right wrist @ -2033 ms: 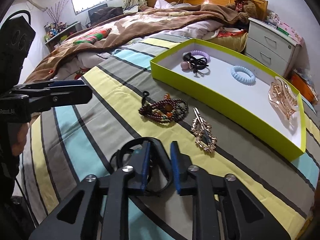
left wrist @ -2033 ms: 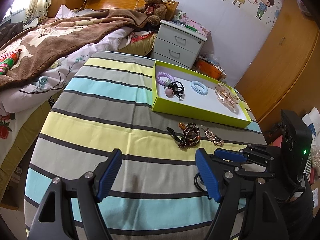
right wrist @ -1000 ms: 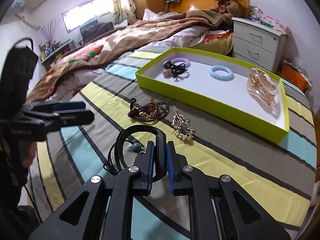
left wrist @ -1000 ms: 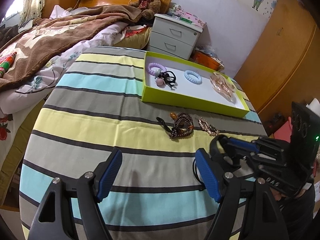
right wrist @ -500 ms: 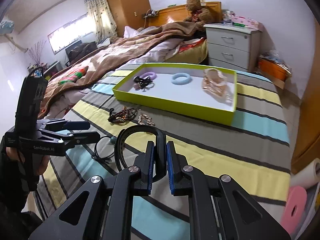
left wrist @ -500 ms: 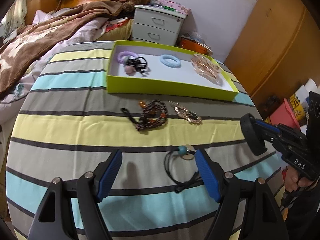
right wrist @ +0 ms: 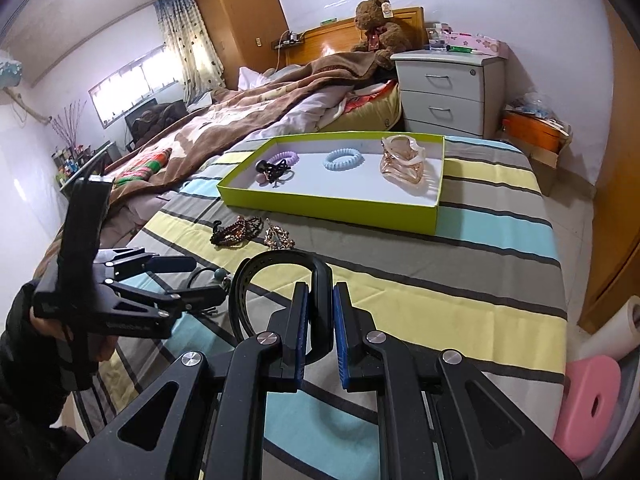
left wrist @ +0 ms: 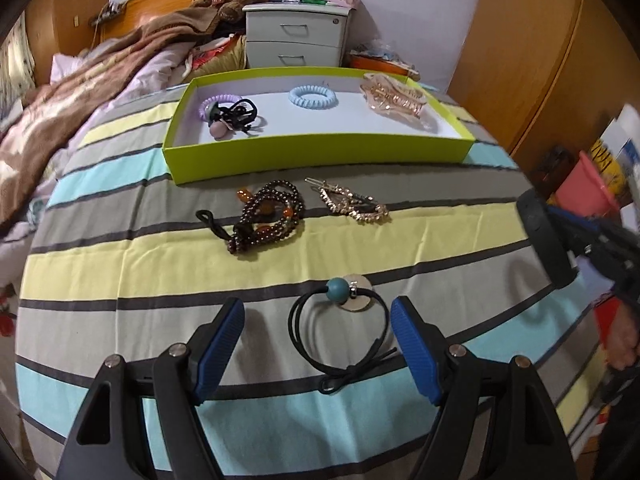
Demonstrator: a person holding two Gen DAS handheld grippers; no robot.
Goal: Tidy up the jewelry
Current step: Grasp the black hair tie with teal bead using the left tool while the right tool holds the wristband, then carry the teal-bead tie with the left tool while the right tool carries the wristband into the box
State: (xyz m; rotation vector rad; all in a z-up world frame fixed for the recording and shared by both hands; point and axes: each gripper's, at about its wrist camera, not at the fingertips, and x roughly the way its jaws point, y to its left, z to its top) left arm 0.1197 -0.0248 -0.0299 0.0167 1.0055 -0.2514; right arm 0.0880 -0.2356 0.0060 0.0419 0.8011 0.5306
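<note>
On the striped table [left wrist: 120, 264] ahead of me, the tray [left wrist: 320, 156] sits at the far side, holding four pieces in a row: two hair ties [left wrist: 236, 114] at left, a coil tie [left wrist: 313, 97] in the middle, a claw clip [left wrist: 394, 98] at right. Just before the tray lie a bead bracelet [left wrist: 268, 218] and, to its right, a barrette [left wrist: 348, 202]. Nearest, a beaded hair tie [left wrist: 340, 324] lies between my left gripper's [left wrist: 316, 340] fingers. Behind the table stand a bed [right wrist: 240, 112] and nightstand [right wrist: 444, 88].

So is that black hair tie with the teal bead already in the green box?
No, the hair tie lies on the striped cloth between the open left gripper fingers, well short of the green box.
</note>
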